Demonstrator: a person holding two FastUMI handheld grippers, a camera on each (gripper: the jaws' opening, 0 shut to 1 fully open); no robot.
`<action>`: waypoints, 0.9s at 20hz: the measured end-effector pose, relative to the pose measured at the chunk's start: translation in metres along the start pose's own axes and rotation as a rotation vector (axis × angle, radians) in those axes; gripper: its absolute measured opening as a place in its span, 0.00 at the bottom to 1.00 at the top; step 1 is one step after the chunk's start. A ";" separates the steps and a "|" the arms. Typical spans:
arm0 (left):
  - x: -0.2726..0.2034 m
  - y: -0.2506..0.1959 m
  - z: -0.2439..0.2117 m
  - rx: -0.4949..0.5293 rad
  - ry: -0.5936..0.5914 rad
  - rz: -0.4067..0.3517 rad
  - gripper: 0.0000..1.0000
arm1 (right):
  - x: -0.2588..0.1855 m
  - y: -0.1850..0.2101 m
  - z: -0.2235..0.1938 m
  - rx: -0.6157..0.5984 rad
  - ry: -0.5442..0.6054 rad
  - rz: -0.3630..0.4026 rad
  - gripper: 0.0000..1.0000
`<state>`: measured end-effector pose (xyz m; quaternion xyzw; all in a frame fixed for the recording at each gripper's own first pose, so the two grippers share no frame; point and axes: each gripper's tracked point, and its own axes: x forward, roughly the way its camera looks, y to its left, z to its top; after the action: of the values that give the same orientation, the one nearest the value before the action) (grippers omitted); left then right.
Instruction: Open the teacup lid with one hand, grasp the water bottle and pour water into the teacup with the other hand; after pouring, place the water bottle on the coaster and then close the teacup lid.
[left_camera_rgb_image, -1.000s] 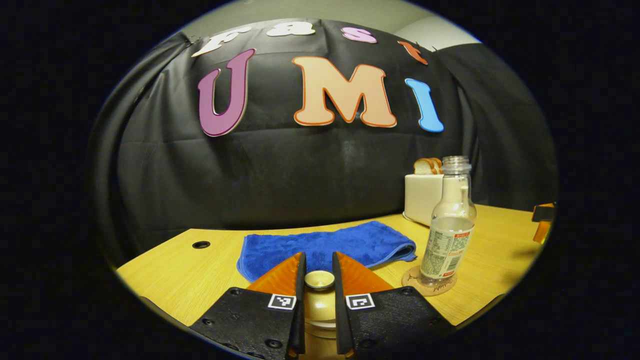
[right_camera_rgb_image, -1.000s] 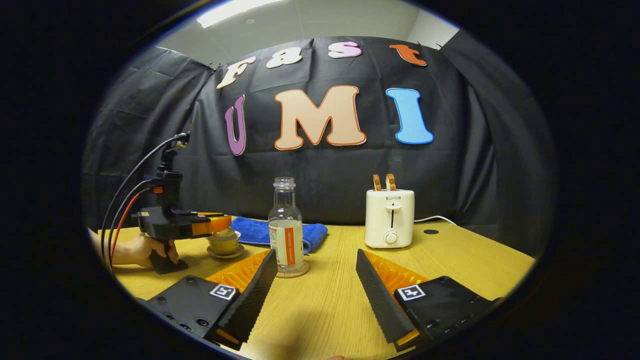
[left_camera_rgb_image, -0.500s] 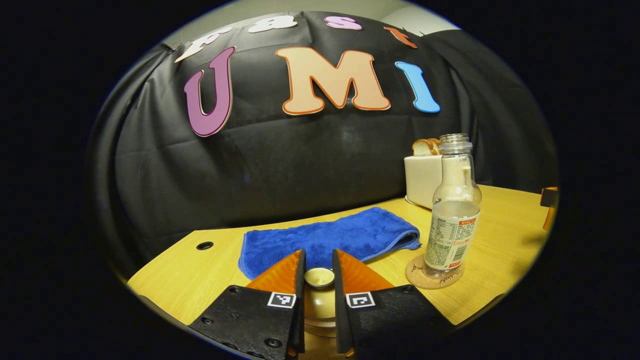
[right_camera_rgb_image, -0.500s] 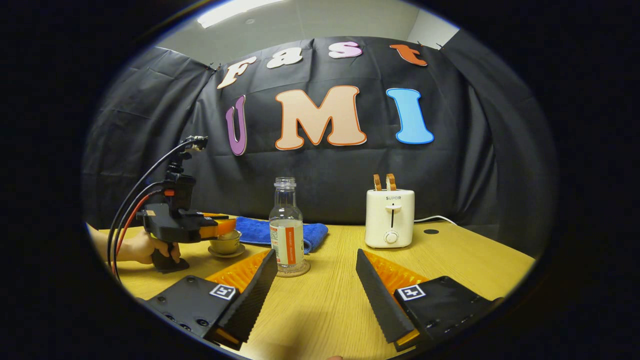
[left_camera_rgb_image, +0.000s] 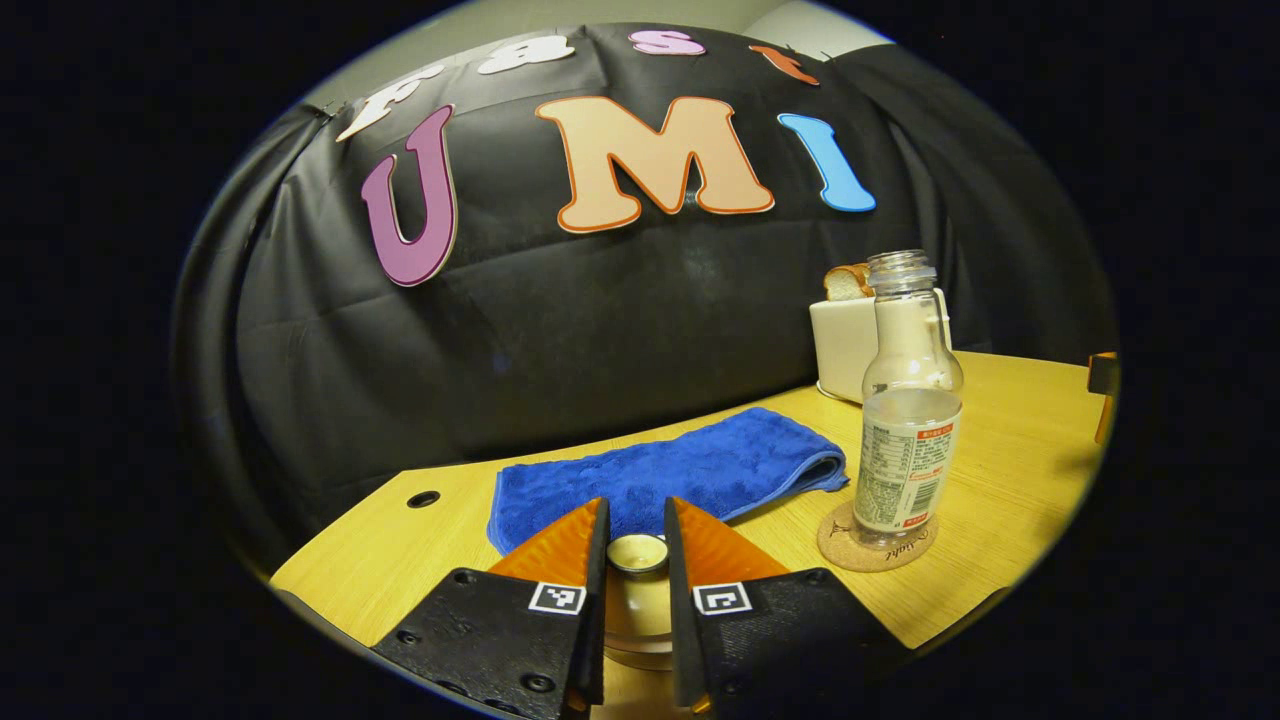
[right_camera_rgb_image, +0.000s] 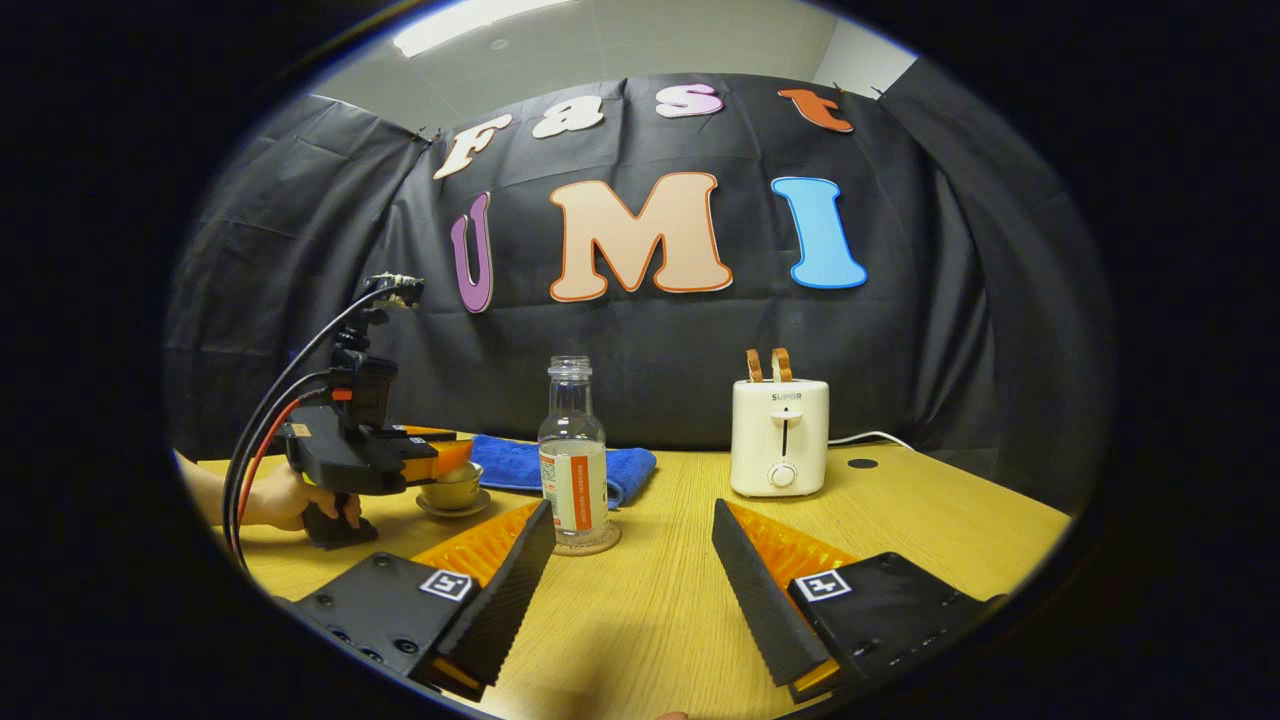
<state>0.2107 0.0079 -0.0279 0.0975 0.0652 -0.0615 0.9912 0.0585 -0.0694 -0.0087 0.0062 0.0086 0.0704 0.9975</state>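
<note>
My left gripper (left_camera_rgb_image: 637, 512) is shut on the small round knob (left_camera_rgb_image: 637, 553) of the pale teacup lid (left_camera_rgb_image: 636, 612), which hangs between its fingers. In the right gripper view that left gripper (right_camera_rgb_image: 440, 458) sits just above the teacup (right_camera_rgb_image: 450, 489) on its saucer, held by a hand (right_camera_rgb_image: 270, 500). The clear water bottle (left_camera_rgb_image: 908, 420) has no cap and stands upright on a round cork coaster (left_camera_rgb_image: 876, 537), to the right of the lid. My right gripper (right_camera_rgb_image: 632, 508) is open above the table, nothing between its fingers; the bottle (right_camera_rgb_image: 572, 455) stands just past its left finger.
A folded blue towel (left_camera_rgb_image: 670, 470) lies behind the cup. A cream toaster (right_camera_rgb_image: 779, 435) with two bread slices stands at the back right, its cord trailing right. The wooden table (right_camera_rgb_image: 660, 600) has cable holes near its back edge. Black cloth walls close off the back.
The left gripper has risen a little and tilted, carrying the lid up off the teacup. The right gripper and the bottle have stayed put.
</note>
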 end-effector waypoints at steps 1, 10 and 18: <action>0.000 0.000 0.000 -0.002 0.001 -0.002 0.25 | 0.000 0.000 0.000 0.000 0.000 0.000 0.96; -0.003 -0.006 -0.001 0.016 0.008 -0.018 0.26 | -0.003 -0.002 0.001 0.000 0.002 -0.001 0.96; -0.012 -0.005 0.010 0.000 -0.067 -0.025 0.84 | -0.007 -0.002 0.001 0.000 0.003 0.000 0.96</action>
<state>0.1993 0.0024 -0.0169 0.0948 0.0332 -0.0770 0.9920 0.0524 -0.0724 -0.0075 0.0061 0.0101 0.0704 0.9975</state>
